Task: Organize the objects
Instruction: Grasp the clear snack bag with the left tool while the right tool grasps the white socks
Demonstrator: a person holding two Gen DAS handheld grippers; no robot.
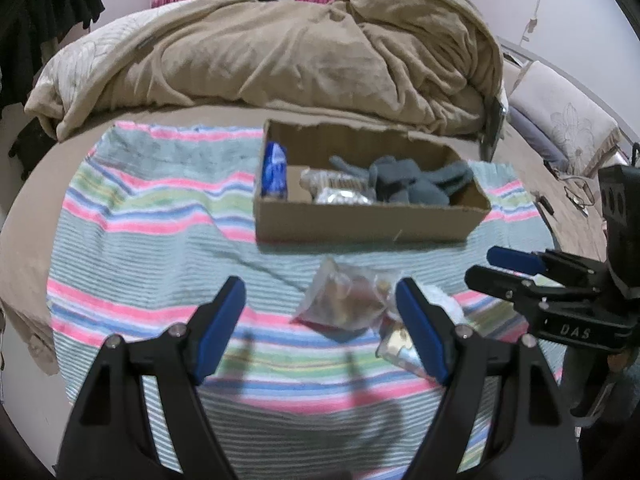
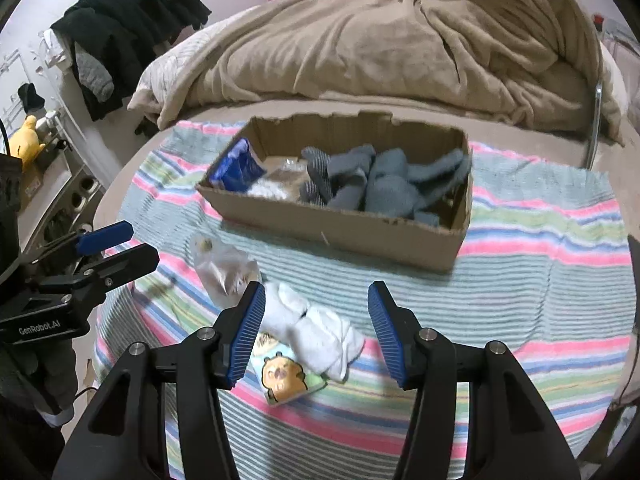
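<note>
Two hand-held grippers hover over a striped towel [image 2: 520, 280] spread on a bed. The left gripper [image 1: 320, 312] has its blue-padded fingers spread wide, nothing between them; just ahead and slightly to its right lies a clear plastic bag [image 1: 344, 300]. The right gripper [image 2: 316, 320] is likewise parted and empty, with white socks [image 2: 316, 328] lying between its fingers, on top of a cartoon-printed packet [image 2: 280, 376]. Beyond both grippers stands an open cardboard box [image 2: 360, 232], holding grey socks [image 2: 384, 188] and a blue packet [image 2: 236, 168]. A tan blanket [image 1: 320, 48] is heaped behind the box.
</note>
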